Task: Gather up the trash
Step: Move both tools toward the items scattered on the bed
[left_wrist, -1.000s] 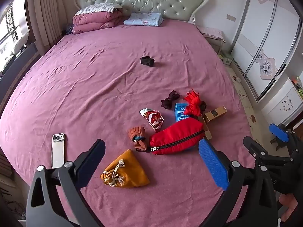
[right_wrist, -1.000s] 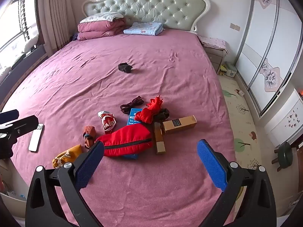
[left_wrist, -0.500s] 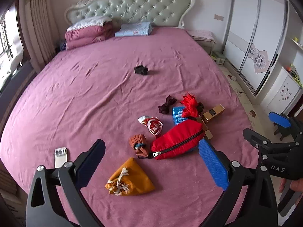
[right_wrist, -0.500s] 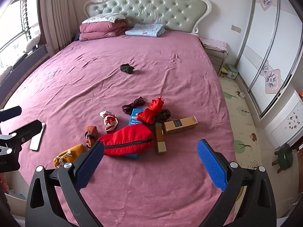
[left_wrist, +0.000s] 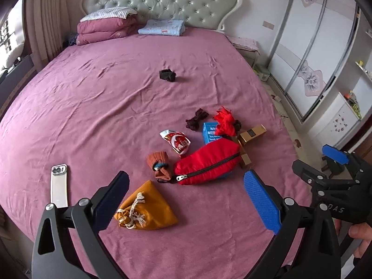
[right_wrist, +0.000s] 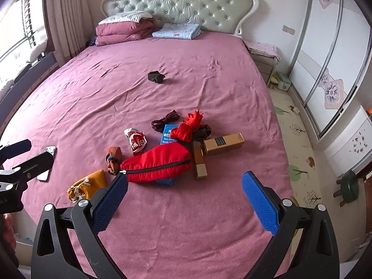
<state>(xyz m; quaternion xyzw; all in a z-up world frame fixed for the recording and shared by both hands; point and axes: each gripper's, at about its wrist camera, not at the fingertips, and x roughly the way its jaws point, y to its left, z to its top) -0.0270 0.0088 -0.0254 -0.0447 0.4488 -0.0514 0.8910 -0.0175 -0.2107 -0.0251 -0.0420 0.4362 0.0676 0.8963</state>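
Observation:
A crumpled red-and-white snack wrapper (left_wrist: 177, 140) lies on the purple bed (left_wrist: 93, 107) among a pile of things; it also shows in the right wrist view (right_wrist: 137, 140). Beside it lie a red zip pouch (left_wrist: 207, 162), a blue box (left_wrist: 209, 131), gold boxes (right_wrist: 223, 141), a red tassel (right_wrist: 189, 126), a rolled brown sock (left_wrist: 159, 165) and an orange drawstring bag (left_wrist: 145, 209). My left gripper (left_wrist: 186, 200) is open and empty above the bag. My right gripper (right_wrist: 184, 202) is open and empty, just short of the red pouch.
A silver phone (left_wrist: 59, 186) lies at the bed's left edge. A black cloth ball (left_wrist: 167, 74) sits mid-bed and a dark hair tie (left_wrist: 196, 119) lies near the pile. Folded bedding (left_wrist: 104, 26) is at the headboard. A wardrobe (left_wrist: 309, 53) and a stool (right_wrist: 348, 187) stand to the right.
Both grippers have moved a little closer to the pile on the bed. The left view has shifted rightward. Both stay open and nothing on the bed has moved.

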